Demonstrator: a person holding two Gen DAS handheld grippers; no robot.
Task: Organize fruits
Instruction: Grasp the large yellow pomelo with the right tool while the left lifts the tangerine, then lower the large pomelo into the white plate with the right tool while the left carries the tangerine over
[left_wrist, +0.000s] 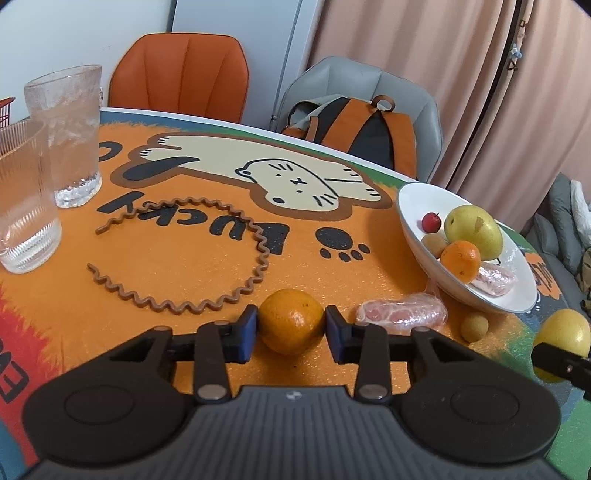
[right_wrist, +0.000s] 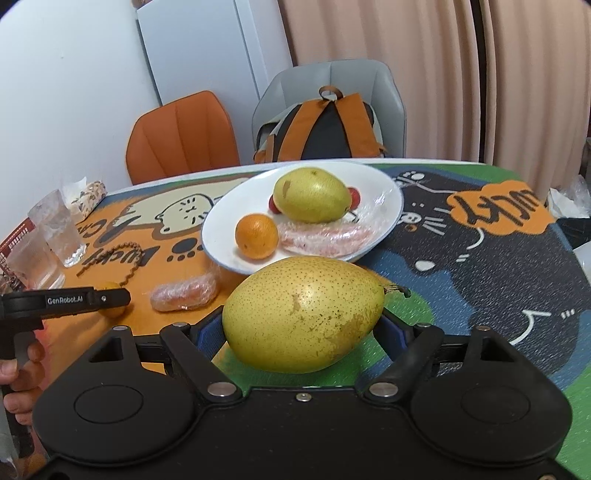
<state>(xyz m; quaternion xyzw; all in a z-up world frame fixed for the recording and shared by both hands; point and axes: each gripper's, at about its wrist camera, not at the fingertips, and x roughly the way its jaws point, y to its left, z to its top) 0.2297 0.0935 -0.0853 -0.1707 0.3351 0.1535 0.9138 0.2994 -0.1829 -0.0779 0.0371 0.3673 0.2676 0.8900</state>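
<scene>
While both rest on the table, left hand-held gripper (left_wrist: 291, 328) clamping orange (left_wrist: 291, 320), right hand-held gripper (right_wrist: 303, 325) gripping pear (right_wrist: 303, 314).

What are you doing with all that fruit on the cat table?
A person is tidying fruit into the white bowl, using a gripper in each hand. The left gripper is closed on an orange that sits on the mat. The right gripper holds a big yellow pear just in front of the bowl. Already in the bowl are another pear, an orange, small red fruits and a plastic-wrapped piece. One wrapped piece and a small round brownish fruit remain on the table.
</scene>
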